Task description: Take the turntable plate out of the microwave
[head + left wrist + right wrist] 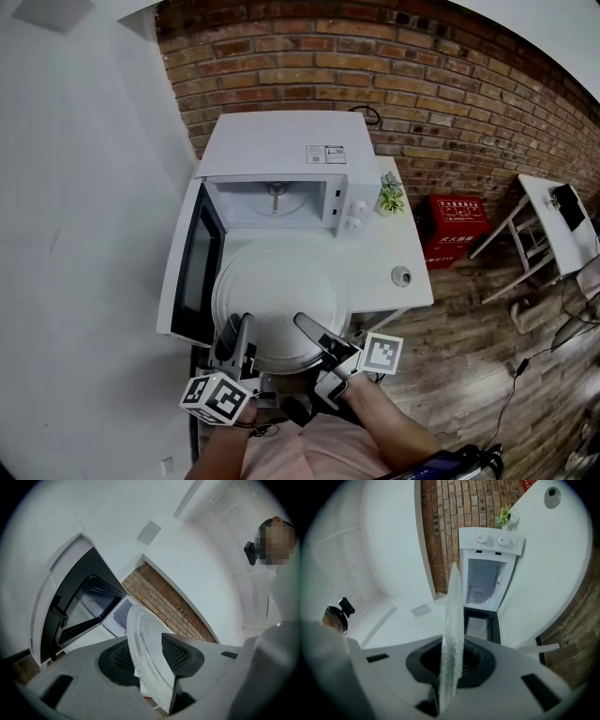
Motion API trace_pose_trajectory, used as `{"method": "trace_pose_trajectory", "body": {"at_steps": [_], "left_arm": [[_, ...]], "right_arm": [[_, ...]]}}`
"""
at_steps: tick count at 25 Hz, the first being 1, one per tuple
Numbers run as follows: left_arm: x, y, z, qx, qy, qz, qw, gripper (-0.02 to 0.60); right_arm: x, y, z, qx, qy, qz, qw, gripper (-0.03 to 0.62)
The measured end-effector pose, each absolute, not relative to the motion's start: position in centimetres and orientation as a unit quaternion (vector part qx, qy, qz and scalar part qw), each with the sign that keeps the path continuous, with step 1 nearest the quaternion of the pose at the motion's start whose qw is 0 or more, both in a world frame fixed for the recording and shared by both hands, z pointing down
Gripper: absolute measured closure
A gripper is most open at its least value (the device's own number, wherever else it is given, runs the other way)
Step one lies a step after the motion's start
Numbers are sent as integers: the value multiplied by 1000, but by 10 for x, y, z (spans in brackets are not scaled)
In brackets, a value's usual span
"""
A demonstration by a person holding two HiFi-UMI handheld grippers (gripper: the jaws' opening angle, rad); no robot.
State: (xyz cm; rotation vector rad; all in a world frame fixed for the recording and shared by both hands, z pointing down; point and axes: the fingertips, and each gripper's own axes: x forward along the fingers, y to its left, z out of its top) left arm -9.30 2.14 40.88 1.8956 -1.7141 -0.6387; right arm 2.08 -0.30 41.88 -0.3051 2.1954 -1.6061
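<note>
A sticker sits on top of the white microwave, and a red box on the floor bears pale writing; both prints are too small to read.

The left gripper has its jaws partly apart and pressed on the near left rim of the plate. The right gripper has its jaws nearly together, pinching the near right rim.

The plate is out of the microwave, held roughly level in front of the open door, above the table.

Only the head view shows the bare oven floor. The right gripper view shows the plate edge-on, with two knobs beyond. The left gripper view shows the door's dark window.
</note>
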Motion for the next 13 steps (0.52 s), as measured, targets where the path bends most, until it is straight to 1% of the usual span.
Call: {"method": "trace_pose_trajectory", "body": {"at_steps": [13], "left_arm": [[-96,17,408,699,-628,-235,250,425]], "right_arm": [[17,-7,417,-111,787,-573,201,563]]}}
